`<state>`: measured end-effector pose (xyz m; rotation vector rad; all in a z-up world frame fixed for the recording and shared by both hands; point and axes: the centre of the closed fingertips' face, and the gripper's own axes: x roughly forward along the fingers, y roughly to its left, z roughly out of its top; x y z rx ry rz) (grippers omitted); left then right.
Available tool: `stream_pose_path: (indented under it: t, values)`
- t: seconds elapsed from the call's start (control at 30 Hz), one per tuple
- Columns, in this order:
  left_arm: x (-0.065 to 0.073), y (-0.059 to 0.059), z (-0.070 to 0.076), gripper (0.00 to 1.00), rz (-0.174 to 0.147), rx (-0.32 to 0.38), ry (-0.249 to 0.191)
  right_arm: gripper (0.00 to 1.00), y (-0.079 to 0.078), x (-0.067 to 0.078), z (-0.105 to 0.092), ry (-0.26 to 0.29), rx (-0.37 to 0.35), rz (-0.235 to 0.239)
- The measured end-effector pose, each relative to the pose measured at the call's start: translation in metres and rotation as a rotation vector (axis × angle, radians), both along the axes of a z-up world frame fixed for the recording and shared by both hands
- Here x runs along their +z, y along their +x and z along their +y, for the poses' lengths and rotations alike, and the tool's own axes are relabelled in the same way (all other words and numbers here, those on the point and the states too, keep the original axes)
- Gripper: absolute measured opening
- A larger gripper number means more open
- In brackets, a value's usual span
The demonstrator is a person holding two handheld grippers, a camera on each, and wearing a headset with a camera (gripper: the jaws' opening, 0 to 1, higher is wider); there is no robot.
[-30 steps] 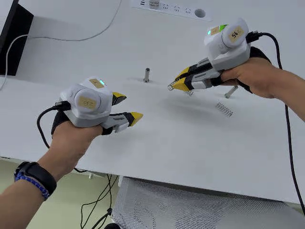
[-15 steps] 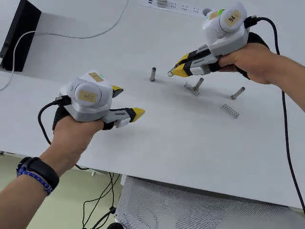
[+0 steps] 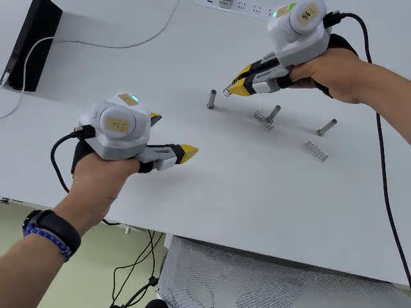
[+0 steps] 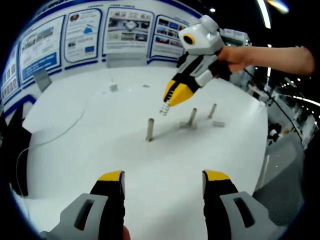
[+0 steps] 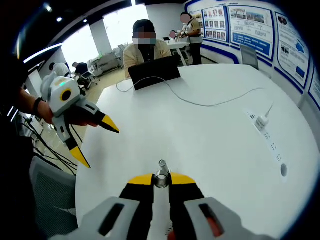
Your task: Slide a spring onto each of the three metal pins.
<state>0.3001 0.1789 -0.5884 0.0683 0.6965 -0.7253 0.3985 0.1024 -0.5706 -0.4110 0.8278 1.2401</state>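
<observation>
Three metal pins stand on the white table: the left pin [image 3: 212,99], the middle pin [image 3: 274,113] and the right pin [image 3: 326,127]. My right gripper [image 3: 234,89] is shut on a small spring [image 3: 227,92] and hovers just up and right of the left pin. In the right gripper view the spring [image 5: 161,179] sits between the yellow tips, with the pin top [image 5: 161,163] just beyond. One loose spring [image 3: 262,119] lies at the middle pin's foot and another spring [image 3: 316,151] lies near the right pin. My left gripper [image 3: 173,135] is open and holds nothing, low at the left.
A white power strip [image 3: 241,6] lies along the table's far edge and a black box [image 3: 35,45] with a cable sits at the far left. A mesh chair [image 3: 257,276] shows below the near table edge. A person sits behind a laptop [image 5: 152,71] across the table.
My right gripper has carried the spring left and up, closer to the left pin. The left gripper has stayed about where it was, still open.
</observation>
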Motion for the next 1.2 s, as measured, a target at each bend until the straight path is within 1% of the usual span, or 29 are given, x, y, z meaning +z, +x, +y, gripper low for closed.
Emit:
stream_pose_path:
  t: [0.1,0.3,0.57,0.63,0.97,1.2]
  values:
    - [-0.001,0.0,0.002,0.67,-0.005,-0.001,0.013,0.12,0.001,-0.001,0.004,0.001,0.006,0.0]
    - [0.001,-0.001,0.005,0.69,-0.002,0.012,0.005,0.12,0.004,-0.004,0.008,-0.009,0.017,-0.001]
    - [0.0,-0.003,0.009,0.72,0.01,0.022,0.002,0.12,0.007,-0.007,0.015,-0.015,0.027,-0.002]
    - [0.001,-0.003,0.01,0.72,0.008,0.021,0.002,0.12,0.008,-0.008,0.016,-0.016,0.029,-0.002]
    - [0.002,-0.001,0.01,0.73,0.013,0.027,-0.01,0.12,0.009,-0.012,0.022,-0.034,0.056,0.0]
    - [0.0,-0.003,0.01,0.72,0.02,0.027,-0.012,0.12,0.006,-0.015,0.025,-0.05,0.074,-0.002]
